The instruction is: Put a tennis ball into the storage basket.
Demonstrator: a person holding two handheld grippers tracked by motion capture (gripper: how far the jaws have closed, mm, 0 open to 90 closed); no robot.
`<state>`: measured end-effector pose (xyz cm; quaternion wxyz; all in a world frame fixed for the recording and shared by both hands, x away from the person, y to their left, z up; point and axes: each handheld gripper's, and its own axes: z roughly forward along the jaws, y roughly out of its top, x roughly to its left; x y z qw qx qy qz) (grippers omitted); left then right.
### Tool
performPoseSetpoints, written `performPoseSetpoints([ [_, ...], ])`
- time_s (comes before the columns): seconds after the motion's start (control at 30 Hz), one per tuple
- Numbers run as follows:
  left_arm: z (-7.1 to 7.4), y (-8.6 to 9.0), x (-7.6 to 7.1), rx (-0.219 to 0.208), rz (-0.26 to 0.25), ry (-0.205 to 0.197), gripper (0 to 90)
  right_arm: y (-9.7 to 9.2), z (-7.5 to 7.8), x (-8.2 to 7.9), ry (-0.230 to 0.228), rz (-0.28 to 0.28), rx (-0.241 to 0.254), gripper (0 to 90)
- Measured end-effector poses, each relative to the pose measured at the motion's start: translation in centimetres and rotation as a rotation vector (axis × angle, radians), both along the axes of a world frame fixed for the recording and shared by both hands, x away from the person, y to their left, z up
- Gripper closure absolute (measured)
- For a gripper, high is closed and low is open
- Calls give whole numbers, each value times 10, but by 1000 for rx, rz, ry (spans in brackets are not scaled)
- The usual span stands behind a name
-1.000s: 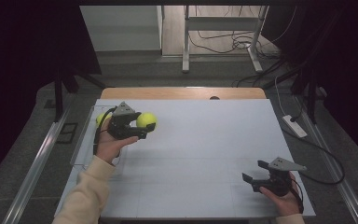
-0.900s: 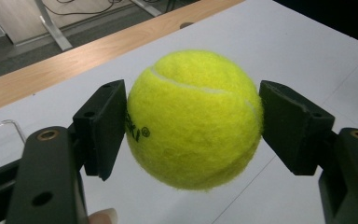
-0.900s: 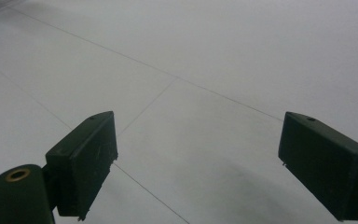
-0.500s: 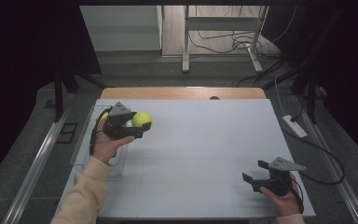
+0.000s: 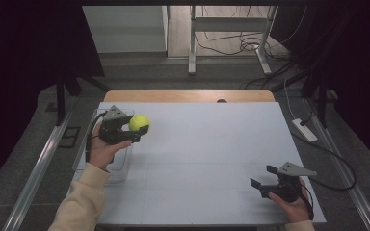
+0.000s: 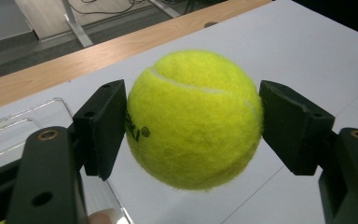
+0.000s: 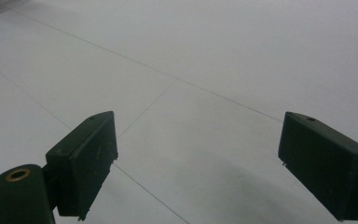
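Left gripper view cuts things off: the black printing on the ball [image 6: 193, 119] is half hidden behind one jaw, so the word can't be read, and a sliver of something yellow-green at the bottom left corner is too cropped to name. A clear plastic tray [image 6: 37, 114] shows just its rim behind the jaw. From the high view, that tray [image 5: 92, 126] sits at the left edge of the worktop [image 5: 212, 144], mostly covered by the hand and hard to see into.

One tennis ball, bright yellow-green, fuzzy, with a pale curved seam across its top. The left tool [image 5: 136, 131] is clamped on it, a jaw pressing each side, holding it clear of the worktop, just beside the tray.

Two tools in all. The right tool [image 5: 260, 182] sits low near the front right corner of the worktop, jaws standing wide apart with bare white surface between them.
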<state>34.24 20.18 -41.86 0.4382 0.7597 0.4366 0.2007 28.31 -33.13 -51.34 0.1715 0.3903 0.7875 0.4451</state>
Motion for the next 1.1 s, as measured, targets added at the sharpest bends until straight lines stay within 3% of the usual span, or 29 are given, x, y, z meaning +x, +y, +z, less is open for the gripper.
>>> performPoseSetpoints([
  [1.1,-4,49,-10,-2,111,7,277,1,0,1,1,2,-2,120],
])
